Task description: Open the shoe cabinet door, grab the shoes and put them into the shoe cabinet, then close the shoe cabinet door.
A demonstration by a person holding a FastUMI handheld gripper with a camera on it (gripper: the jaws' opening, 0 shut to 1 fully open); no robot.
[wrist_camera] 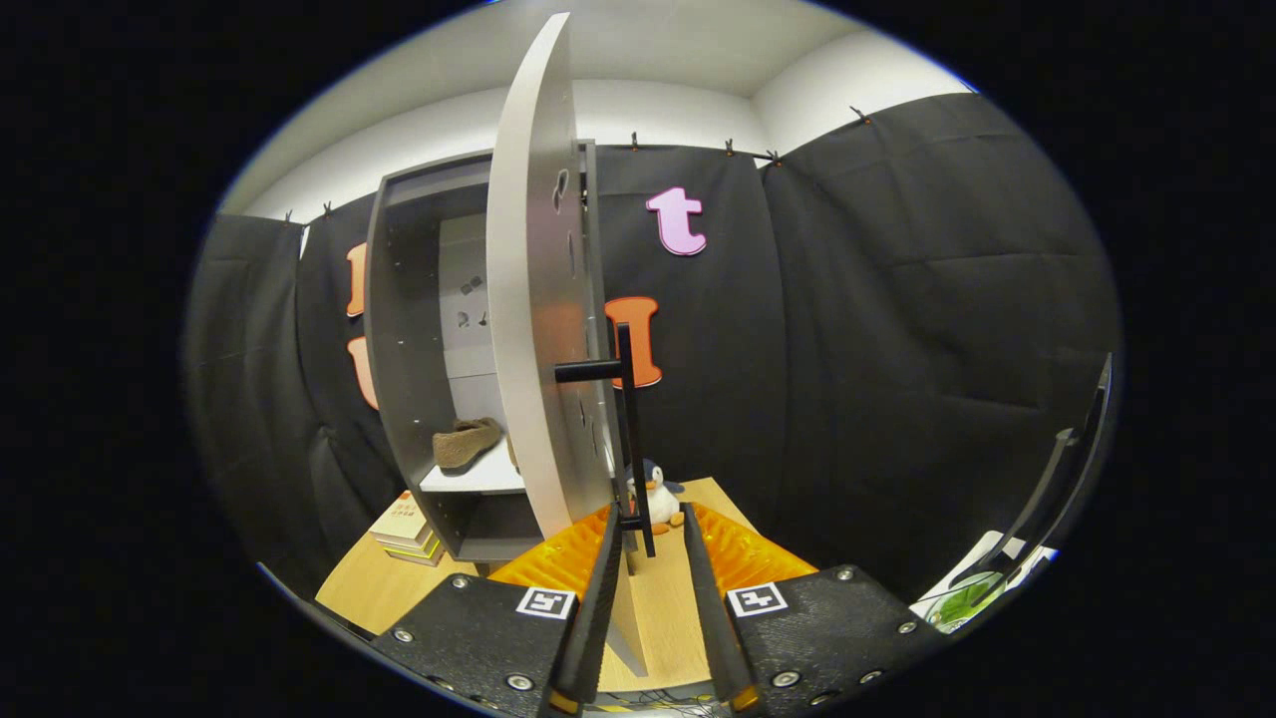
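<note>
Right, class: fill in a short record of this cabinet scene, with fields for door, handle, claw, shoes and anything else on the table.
door: cabinet door swung open, seen edge-on
handle: black bar handle on the door, its lower end between the claw's fingertips
claw: claw open, fingers either side of the handle, not pressing it
shoes: brown shoe lying on the cabinet shelf
other: toy penguin and stacked books on the table

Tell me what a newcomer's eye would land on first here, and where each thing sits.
First, the grey cabinet door, swung open edge-on just ahead of the gripper, its black bar handle standing between the open fingers, apparently ungripped. Past the door, a brown shoe lies on the white shelf inside the shoe cabinet. A toy penguin sits on the table beyond the fingertips.
</note>
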